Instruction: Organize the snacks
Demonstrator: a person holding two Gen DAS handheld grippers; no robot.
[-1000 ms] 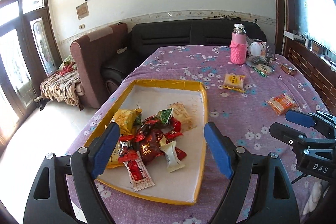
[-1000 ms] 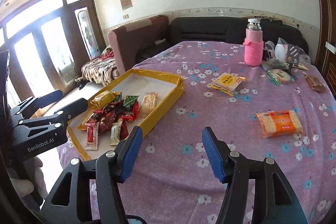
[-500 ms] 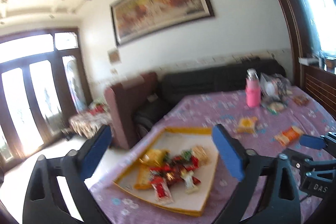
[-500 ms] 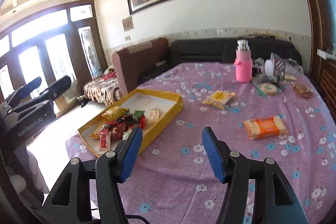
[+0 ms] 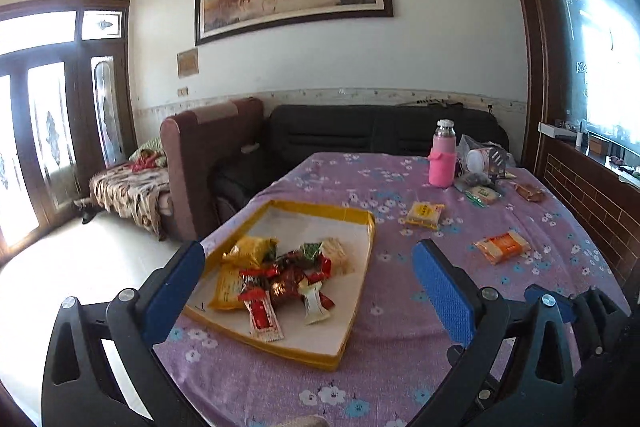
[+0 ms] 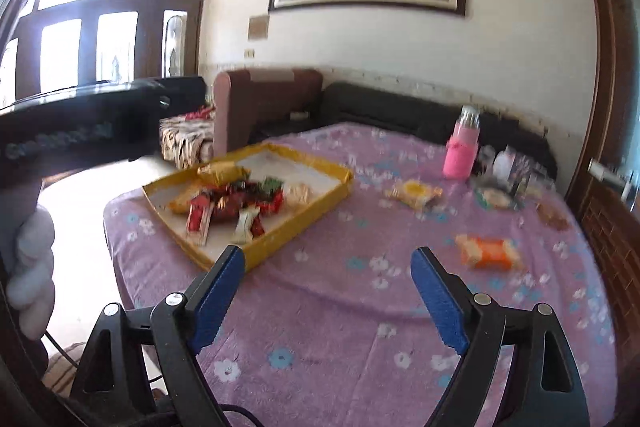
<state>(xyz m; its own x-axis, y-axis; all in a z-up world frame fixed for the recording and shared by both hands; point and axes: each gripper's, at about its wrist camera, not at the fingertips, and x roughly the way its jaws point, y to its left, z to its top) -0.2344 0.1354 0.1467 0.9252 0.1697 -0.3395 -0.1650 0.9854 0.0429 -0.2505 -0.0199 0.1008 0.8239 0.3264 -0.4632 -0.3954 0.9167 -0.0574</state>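
A yellow-rimmed tray (image 5: 370,239) (image 6: 320,199) lies on the purple flowered tablecloth (image 5: 400,367) and holds a heap of wrapped snacks (image 5: 280,275) (image 6: 232,203). An orange packet (image 5: 502,247) (image 6: 488,251) and a yellow packet (image 5: 424,213) (image 6: 414,193) lie loose on the cloth to the right of the tray. My left gripper (image 5: 308,287) is open and empty, raised above the tray's near side. My right gripper (image 6: 324,287) is open and empty, raised above the cloth right of the tray.
A pink bottle (image 5: 442,161) (image 6: 462,151) stands at the far right with a clutter of small packets and bags (image 5: 484,175) beside it. A dark sofa (image 5: 380,135) and a brown armchair (image 5: 208,163) stand behind the table. The table's left edge drops to the floor.
Both grippers have lifted and drawn back from the table, so the tray and packets look smaller and farther. Both stay open and empty. The snacks have not moved.
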